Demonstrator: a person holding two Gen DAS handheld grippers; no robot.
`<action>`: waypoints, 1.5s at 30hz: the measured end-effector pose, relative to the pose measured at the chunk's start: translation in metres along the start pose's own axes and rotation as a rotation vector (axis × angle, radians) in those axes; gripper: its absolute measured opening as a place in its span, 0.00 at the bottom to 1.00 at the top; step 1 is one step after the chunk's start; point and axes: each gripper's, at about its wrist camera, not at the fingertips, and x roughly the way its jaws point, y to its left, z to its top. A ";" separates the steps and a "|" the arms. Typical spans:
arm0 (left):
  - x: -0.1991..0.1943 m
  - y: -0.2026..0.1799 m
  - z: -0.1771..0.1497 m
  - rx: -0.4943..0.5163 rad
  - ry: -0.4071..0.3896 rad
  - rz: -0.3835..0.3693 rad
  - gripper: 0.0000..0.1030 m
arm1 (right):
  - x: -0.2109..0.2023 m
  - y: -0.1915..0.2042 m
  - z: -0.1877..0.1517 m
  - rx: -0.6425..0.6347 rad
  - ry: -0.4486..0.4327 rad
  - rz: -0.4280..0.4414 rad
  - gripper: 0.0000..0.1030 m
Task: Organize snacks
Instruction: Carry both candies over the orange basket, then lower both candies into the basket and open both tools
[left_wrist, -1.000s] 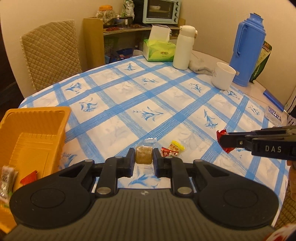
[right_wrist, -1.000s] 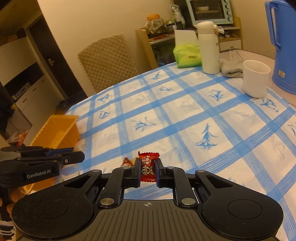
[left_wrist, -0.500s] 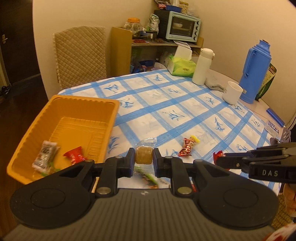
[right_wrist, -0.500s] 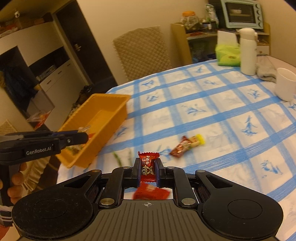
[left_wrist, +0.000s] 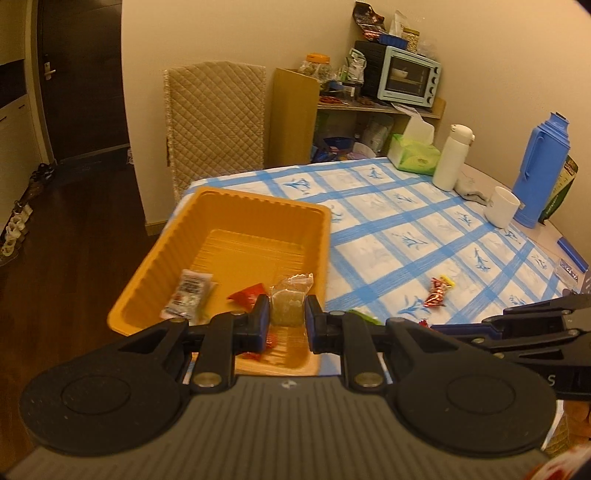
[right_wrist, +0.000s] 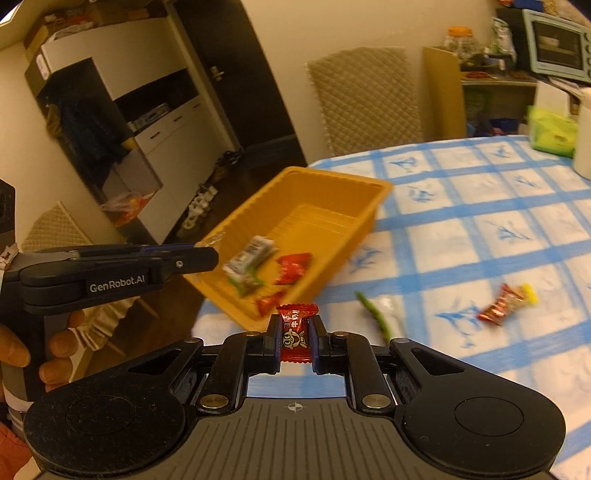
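In your left wrist view, your left gripper (left_wrist: 287, 318) clamps a clear-wrapped tan block snack (left_wrist: 289, 303) at lower centre, over the ribbed orange tray (left_wrist: 236, 206); its fingers hide red wrappers.

In your right wrist view, your right gripper (right_wrist: 295, 341) pinches a glossy red candy (right_wrist: 295, 332), upright; the tray's contents blur.

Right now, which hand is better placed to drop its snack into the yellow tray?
Left. Its fingers hold the clear-wrapped brown snack over the tray. The right gripper holds a red candy short of the tray's near rim.
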 end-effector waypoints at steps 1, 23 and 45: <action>-0.001 0.006 0.000 0.000 -0.002 0.004 0.17 | 0.005 0.005 0.002 -0.003 0.000 0.003 0.15; 0.066 0.086 0.044 0.065 0.049 -0.025 0.17 | 0.118 0.033 0.066 0.040 -0.052 -0.139 0.15; 0.164 0.087 0.072 0.072 0.149 -0.076 0.18 | 0.166 -0.009 0.092 0.117 0.005 -0.223 0.15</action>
